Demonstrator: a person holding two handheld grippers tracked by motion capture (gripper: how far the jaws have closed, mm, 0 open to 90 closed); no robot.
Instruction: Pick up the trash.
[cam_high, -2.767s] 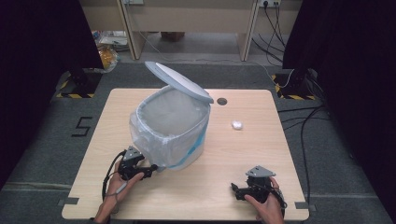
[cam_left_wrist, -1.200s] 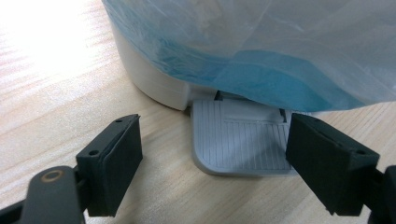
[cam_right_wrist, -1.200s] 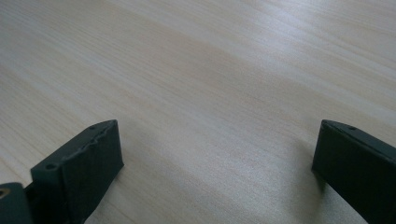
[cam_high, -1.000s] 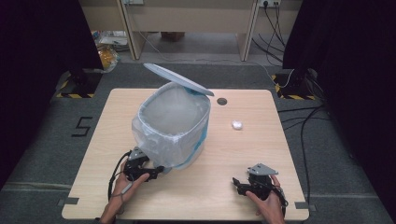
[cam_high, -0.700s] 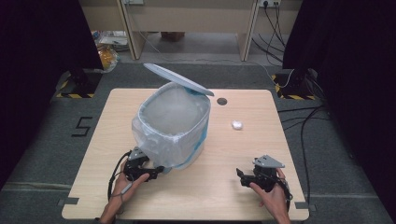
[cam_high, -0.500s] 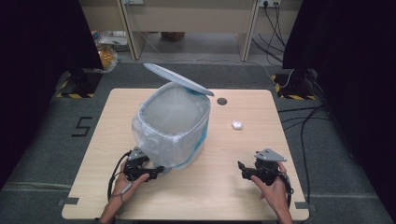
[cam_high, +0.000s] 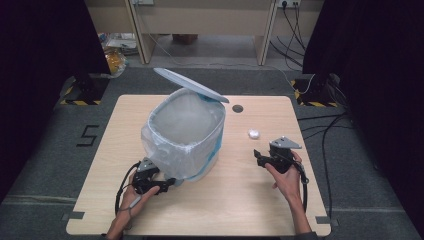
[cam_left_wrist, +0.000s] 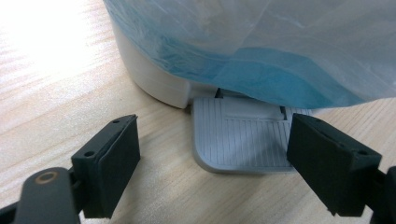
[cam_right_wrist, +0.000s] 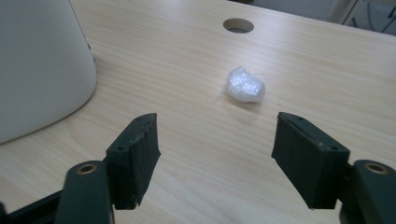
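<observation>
Pressure on the ribbed grey plastic foot pedal (cam_left_wrist: 240, 140) is keeping the flat white lid (cam_high: 191, 85) tilted up above the white pedal bin (cam_high: 186, 134) with its translucent bag liner (cam_high: 167, 150), so the left tongs (cam_high: 170, 183), sitting at about seven o'clock from the bin, should go on bearing down evenly. In the left gripper view those jaws are standing apart on either side of the pedal's front edge, gripping nothing; whether the tool is touching the pedal cannot be told. The right tongs (cam_high: 258, 156) are facing the small crumpled ball of clear plastic wrap (cam_right_wrist: 244, 85), and their jaws have just been closing in while nothing is lying between them. They are now partly open. To do this reach well, the right hand (cam_high: 289, 181) should be lining the ball up midway between the jaws and dropping low over the pale wooden surface (cam_high: 240, 200) before squeezing, since a light wad may be skidding away if one pad is nudging it first. In the right gripper view the ball is lying at twelve o'clock from the jaws, near but apart, with the round cable hole (cam_right_wrist: 238, 25) beyond it. In the high view it is sitting at three o'clock from the bin.
</observation>
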